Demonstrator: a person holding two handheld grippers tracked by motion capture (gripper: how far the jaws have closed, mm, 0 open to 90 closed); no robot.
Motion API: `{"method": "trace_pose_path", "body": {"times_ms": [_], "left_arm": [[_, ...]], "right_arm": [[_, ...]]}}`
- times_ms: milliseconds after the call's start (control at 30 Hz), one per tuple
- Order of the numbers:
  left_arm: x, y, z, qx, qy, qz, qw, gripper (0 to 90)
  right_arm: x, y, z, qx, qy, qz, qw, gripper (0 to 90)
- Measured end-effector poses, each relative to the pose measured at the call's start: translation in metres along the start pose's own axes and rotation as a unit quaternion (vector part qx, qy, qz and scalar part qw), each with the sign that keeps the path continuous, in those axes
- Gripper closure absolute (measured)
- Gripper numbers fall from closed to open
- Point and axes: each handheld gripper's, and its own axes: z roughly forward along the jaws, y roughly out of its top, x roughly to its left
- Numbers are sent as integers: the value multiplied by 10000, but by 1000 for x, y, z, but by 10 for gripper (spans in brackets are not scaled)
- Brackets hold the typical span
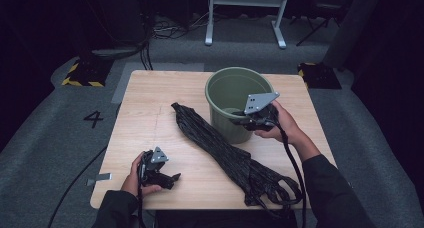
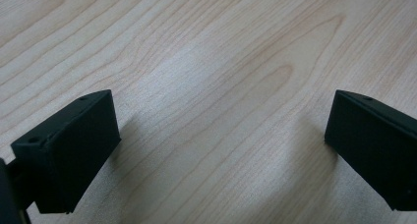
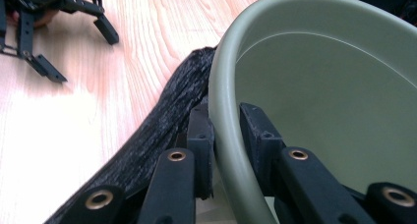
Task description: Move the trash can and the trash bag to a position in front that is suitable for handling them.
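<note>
Bucket rim (image 3: 221, 135) between right fingers (image 3: 200, 145)

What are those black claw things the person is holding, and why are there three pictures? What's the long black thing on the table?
The claws are grippers, hand-held tools with two jaws that pinch like tongs. A person holds one in each hand.

One picture comes from a camera up high, looking down on the wooden table. The other two come from little cameras riding on the grippers, so you look along the black jaws.

On the table stand a green bucket and a long, crinkly black bundle that looks like a folded plastic bag, though I can't be sure.

The right gripper has pinched the bucket's rim: one jaw sits inside the bucket, the other outside. The left gripper rests low over bare wood with its jaws wide open, holding nothing.
</note>
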Motion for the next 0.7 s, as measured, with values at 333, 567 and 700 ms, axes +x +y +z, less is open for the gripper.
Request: {"method": "trace_pose_path", "body": {"times_ms": [333,567,700], "left_arm": [[0,0,0,0,5,14,10000,1],[0,0,0,10,17,-7,10000,1],[-1,1,0,3,30,-21,10000,2]], "right_arm": [[19,-23,-53,-620,-793,482,9938,314],[54,-77,-79,-294,-404,913,9946,264],[76,-108,-73,-167,46,1213,9925,248]]}}
